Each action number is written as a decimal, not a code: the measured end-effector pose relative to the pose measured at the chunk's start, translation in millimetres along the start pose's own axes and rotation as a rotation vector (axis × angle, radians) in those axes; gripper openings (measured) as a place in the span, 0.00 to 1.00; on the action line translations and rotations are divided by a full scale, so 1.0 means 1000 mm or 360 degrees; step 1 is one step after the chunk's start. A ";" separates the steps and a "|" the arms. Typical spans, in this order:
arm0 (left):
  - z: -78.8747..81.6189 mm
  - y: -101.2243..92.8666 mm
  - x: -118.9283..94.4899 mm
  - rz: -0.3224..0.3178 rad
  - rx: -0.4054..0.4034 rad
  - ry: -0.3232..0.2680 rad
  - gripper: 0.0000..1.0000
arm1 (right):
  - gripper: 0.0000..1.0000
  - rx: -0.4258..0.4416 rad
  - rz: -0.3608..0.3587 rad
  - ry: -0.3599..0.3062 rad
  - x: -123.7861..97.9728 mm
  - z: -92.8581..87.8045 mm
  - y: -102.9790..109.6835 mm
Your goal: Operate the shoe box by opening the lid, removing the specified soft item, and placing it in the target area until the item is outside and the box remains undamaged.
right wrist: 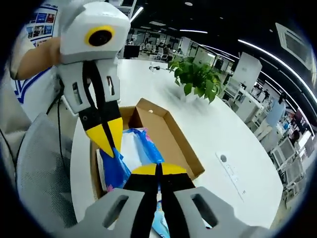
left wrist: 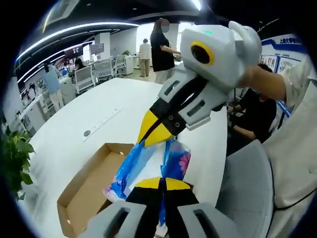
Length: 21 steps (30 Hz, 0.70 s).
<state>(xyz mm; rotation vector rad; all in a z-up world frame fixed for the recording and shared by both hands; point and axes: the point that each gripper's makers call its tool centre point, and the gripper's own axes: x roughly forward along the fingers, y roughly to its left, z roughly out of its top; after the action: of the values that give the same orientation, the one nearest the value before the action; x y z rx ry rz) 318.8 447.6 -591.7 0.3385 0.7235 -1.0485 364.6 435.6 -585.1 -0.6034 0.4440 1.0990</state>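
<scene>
— Where are we working here?

— We're in a large open-plan office. We see long curved strip lights [left wrist: 74,30] running across a dark ceiling, and rows of desks with grey office chairs [left wrist: 84,78] behind us.

— What else tells us that?

— The wide white tabletop [right wrist: 198,124] has a power strip [right wrist: 233,171] set into it, like a meeting table. A potted green plant [right wrist: 195,74] stands on it, and another plant [left wrist: 15,158] sits at the edge. We can see people standing [left wrist: 161,49] and one seated [left wrist: 255,114] nearby, a printed poster board [left wrist: 282,54] on the wall, and wall screens [left wrist: 74,51] farther back.
</scene>
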 end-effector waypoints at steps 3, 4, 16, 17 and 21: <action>0.011 -0.006 0.004 -0.0026 0.0027 -0.0014 0.00 | 0.00 0.0012 -0.0018 0.0000 -0.009 -0.004 -0.005; 0.014 -0.007 0.006 -0.0034 0.0037 -0.0019 0.00 | 0.00 0.0016 -0.0026 0.0002 -0.012 -0.006 -0.007; 0.046 -0.029 0.030 -0.0141 0.0120 -0.0036 0.00 | 0.00 0.0070 -0.0101 0.0000 -0.047 -0.028 -0.026; 0.048 -0.031 0.033 -0.0148 0.0124 -0.0035 0.00 | 0.00 0.0076 -0.0105 0.0002 -0.049 -0.030 -0.027; 0.057 -0.037 0.043 -0.0183 0.0145 -0.0036 0.00 | 0.00 0.0102 -0.0128 0.0015 -0.059 -0.041 -0.034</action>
<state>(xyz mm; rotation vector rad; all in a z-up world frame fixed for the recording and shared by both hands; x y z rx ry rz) 320.8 368.7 -577.4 0.3663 0.6824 -1.1953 371.0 357.4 -572.6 -0.5652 0.4576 1.0022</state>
